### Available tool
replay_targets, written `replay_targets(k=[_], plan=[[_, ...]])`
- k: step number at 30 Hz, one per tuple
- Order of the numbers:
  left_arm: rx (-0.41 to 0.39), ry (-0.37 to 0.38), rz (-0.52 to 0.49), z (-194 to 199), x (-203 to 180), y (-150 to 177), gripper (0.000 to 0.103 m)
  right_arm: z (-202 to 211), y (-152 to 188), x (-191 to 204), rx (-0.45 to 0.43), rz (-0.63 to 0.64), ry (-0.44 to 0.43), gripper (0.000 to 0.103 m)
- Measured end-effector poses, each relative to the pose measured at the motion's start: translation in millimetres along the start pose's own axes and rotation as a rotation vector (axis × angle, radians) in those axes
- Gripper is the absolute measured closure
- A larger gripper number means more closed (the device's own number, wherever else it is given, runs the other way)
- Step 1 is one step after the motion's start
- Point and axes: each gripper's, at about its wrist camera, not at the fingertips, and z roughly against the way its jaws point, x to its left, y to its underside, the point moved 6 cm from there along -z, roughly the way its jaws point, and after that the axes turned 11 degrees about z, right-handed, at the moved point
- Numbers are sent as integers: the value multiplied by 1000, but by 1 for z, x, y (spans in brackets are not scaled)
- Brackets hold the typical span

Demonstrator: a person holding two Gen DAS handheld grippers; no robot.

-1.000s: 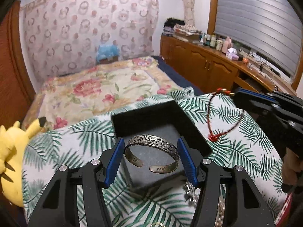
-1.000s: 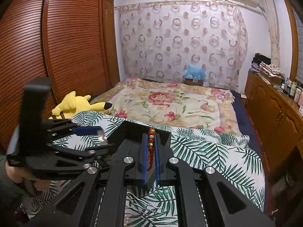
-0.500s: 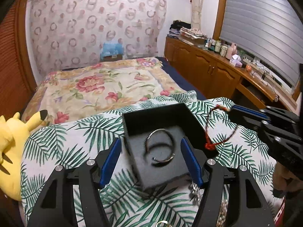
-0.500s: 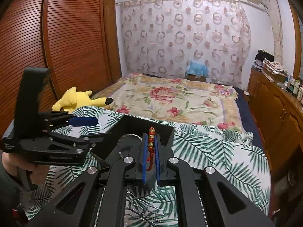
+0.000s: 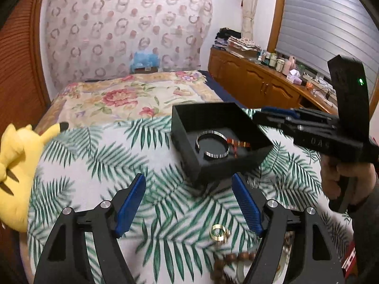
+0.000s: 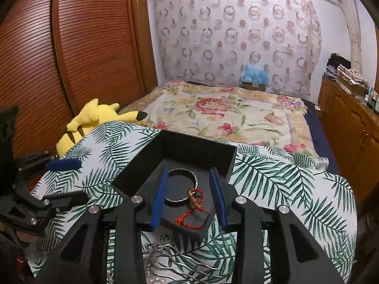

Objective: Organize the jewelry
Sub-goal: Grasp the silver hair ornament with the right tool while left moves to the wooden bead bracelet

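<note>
A black open box [image 5: 189, 127] [image 6: 220, 152] sits on a palm-leaf cloth. Inside it lie a silver cuff bracelet [image 5: 212, 143] [image 6: 181, 187] and a red cord bracelet [image 5: 239, 144] [image 6: 193, 209]. My left gripper [image 5: 189, 203] is open and empty, just in front of the box. My right gripper [image 6: 189, 198] is open and empty over the box, with the red cord below its fingers. It also shows in the left wrist view [image 5: 279, 113] at the box's right side. A gold ring [image 5: 218, 233] and brown wooden beads [image 5: 227, 262] lie near me on the cloth.
A silver chain and hairpins [image 6: 170, 258] lie on the cloth before the box. A yellow plush toy [image 5: 16, 163] [image 6: 94, 120] sits at the left edge. A floral bed [image 6: 213, 111] lies behind, with wooden cabinets [image 5: 255, 85] at the right.
My right gripper opened and dropped the red cord bracelet into the box beside the silver cuff. My left gripper pulled back from the box and stays open.
</note>
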Motion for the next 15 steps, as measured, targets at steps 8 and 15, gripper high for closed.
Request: replay_targets(k=[8,15], plan=[[10,-1,17,9,3,33,31,30,16,10,-25,17,1,64],[23,-7,26,17,4,59,28,36,48,40,28,41,-58,64]])
